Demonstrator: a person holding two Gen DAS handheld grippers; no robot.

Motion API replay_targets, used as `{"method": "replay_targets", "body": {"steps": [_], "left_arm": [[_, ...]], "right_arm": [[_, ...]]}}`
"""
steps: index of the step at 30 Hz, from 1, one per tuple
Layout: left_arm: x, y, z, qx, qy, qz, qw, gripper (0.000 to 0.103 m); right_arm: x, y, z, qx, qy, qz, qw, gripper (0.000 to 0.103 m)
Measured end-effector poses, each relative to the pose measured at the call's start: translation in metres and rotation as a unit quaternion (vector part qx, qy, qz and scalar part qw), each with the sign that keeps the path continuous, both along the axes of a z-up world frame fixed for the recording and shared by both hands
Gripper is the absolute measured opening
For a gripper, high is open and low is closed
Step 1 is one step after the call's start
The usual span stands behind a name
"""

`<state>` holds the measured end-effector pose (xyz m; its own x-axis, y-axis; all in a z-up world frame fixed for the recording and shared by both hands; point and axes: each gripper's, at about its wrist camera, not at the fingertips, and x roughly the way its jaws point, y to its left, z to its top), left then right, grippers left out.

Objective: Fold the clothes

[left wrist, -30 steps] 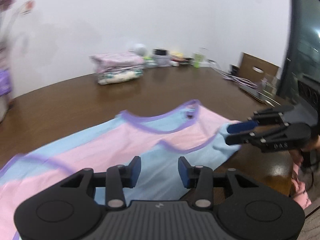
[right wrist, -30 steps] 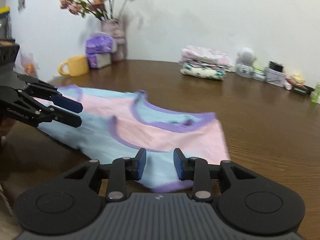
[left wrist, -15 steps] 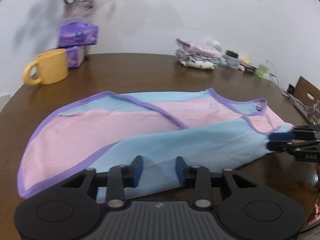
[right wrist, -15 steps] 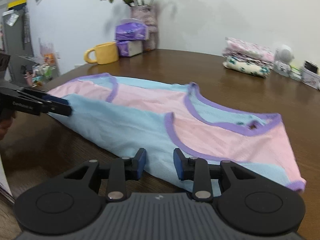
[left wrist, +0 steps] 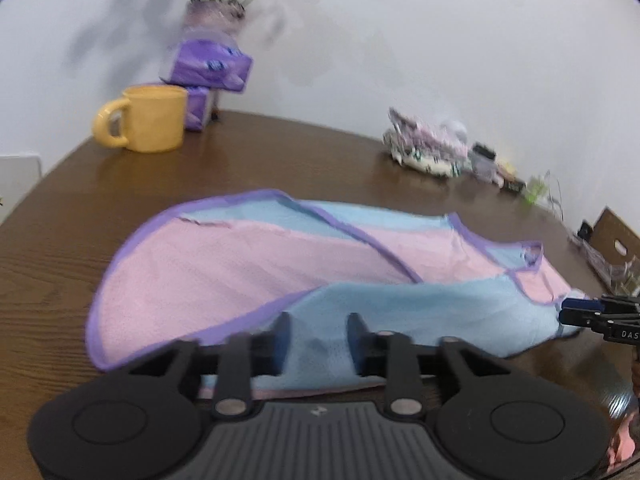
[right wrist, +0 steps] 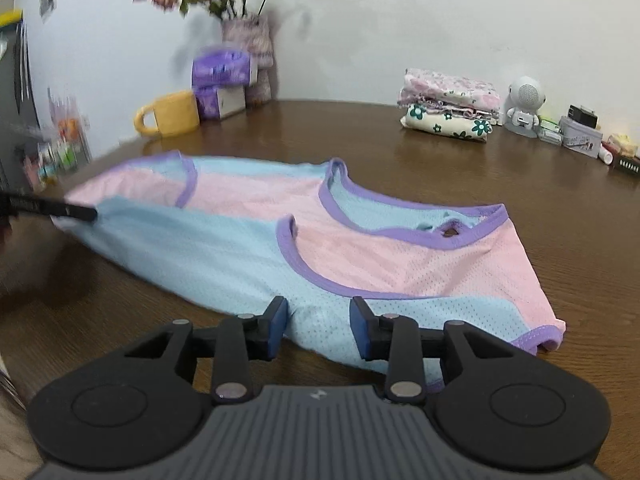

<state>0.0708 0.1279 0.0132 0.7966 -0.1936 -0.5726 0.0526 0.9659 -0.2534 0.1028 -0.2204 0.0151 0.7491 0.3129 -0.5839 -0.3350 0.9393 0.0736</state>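
Note:
A sleeveless top [left wrist: 280, 264] in pink and light blue with purple trim lies flat on the brown table [left wrist: 60, 280], its near blue side folded over the pink. My left gripper [left wrist: 318, 340] straddles the near blue edge by the hem. Its jaws are opening, and cloth lies between pads that do not press it. My right gripper [right wrist: 318, 320] straddles the same edge below the armhole of the top [right wrist: 360, 248]. Its jaws are opening too, around loose cloth. Each gripper shows in the other's view: the right gripper [left wrist: 566, 312] at the shoulder end, the left gripper [right wrist: 94, 213] at the hem end.
A yellow mug [right wrist: 172, 114], purple tissue packs [right wrist: 220, 68] and a vase of flowers [right wrist: 248, 36] stand at the back left. A stack of folded clothes [right wrist: 448, 104], a white figurine [right wrist: 524, 104] and small boxes [right wrist: 580, 140] line the back right. The table's near edge runs just under both grippers.
My left gripper slid left along the top's near edge, away from the right gripper, and rolled level. The right gripper shifted a little along the same edge. The top lies as before.

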Motion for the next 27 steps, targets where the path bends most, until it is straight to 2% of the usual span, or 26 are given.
{"method": "replay_targets", "body": {"steps": [4, 6, 7, 8, 10, 12, 16, 18, 20, 21, 22, 23, 24, 25, 27], "left_arm": [[-0.011, 0.006, 0.004, 0.007, -0.007, 0.032, 0.9994, 0.03], [-0.009, 0.009, 0.0, 0.019, 0.007, 0.044, 0.9988, 0.03], [-0.008, 0.01, -0.003, 0.023, 0.016, 0.049, 0.9984, 0.026], [-0.007, 0.012, -0.003, 0.027, 0.016, 0.051, 0.9982, 0.021], [-0.007, 0.014, -0.004, 0.034, 0.016, 0.057, 0.9977, 0.02], [-0.005, 0.016, -0.005, 0.039, 0.015, 0.064, 0.9971, 0.014], [-0.005, 0.012, -0.005, 0.048, 0.013, 0.07, 0.9964, 0.014], [-0.006, 0.008, -0.004, 0.047, 0.008, 0.073, 0.9961, 0.02], [-0.01, 0.002, 0.0, 0.045, -0.008, 0.078, 0.9959, 0.042], [-0.012, -0.004, 0.003, 0.046, -0.019, 0.08, 0.9956, 0.049], [-0.014, -0.009, 0.006, 0.047, -0.03, 0.081, 0.9951, 0.065], [-0.015, -0.015, 0.01, 0.045, -0.04, 0.084, 0.9947, 0.081], [-0.016, -0.022, 0.013, 0.036, -0.051, 0.091, 0.9939, 0.087], [-0.016, -0.028, 0.015, 0.022, -0.055, 0.097, 0.9935, 0.094], [-0.015, -0.038, 0.018, -0.006, -0.063, 0.108, 0.9921, 0.096]], "right_arm": [[-0.001, -0.011, 0.005, -0.006, -0.007, -0.043, 0.999, 0.033], [0.002, -0.019, 0.001, -0.004, 0.005, -0.063, 0.998, 0.033], [0.004, -0.023, -0.002, -0.006, 0.012, -0.07, 0.997, 0.033], [0.004, -0.024, -0.005, -0.01, 0.016, -0.073, 0.997, 0.033], [0.005, -0.027, -0.008, -0.018, 0.019, -0.076, 0.997, 0.032], [0.003, -0.029, -0.01, -0.023, 0.016, -0.077, 0.997, 0.031], [0.001, -0.026, -0.012, -0.03, 0.009, -0.081, 0.996, 0.031], [0.0, -0.025, -0.01, -0.019, 0.008, -0.086, 0.996, 0.032], [-0.003, -0.024, -0.006, 0.008, 0.003, -0.089, 0.996, 0.035], [-0.005, -0.024, -0.003, 0.021, -0.001, -0.089, 0.996, 0.042], [-0.007, -0.022, 0.0, 0.034, -0.005, -0.089, 0.995, 0.048], [-0.009, -0.02, 0.003, 0.046, -0.009, -0.088, 0.995, 0.06], [-0.01, -0.017, 0.005, 0.056, -0.013, -0.084, 0.995, 0.074], [-0.011, -0.013, 0.006, 0.066, -0.017, -0.079, 0.995, 0.08], [-0.013, -0.005, 0.01, 0.084, -0.025, -0.069, 0.994, 0.088]]}}
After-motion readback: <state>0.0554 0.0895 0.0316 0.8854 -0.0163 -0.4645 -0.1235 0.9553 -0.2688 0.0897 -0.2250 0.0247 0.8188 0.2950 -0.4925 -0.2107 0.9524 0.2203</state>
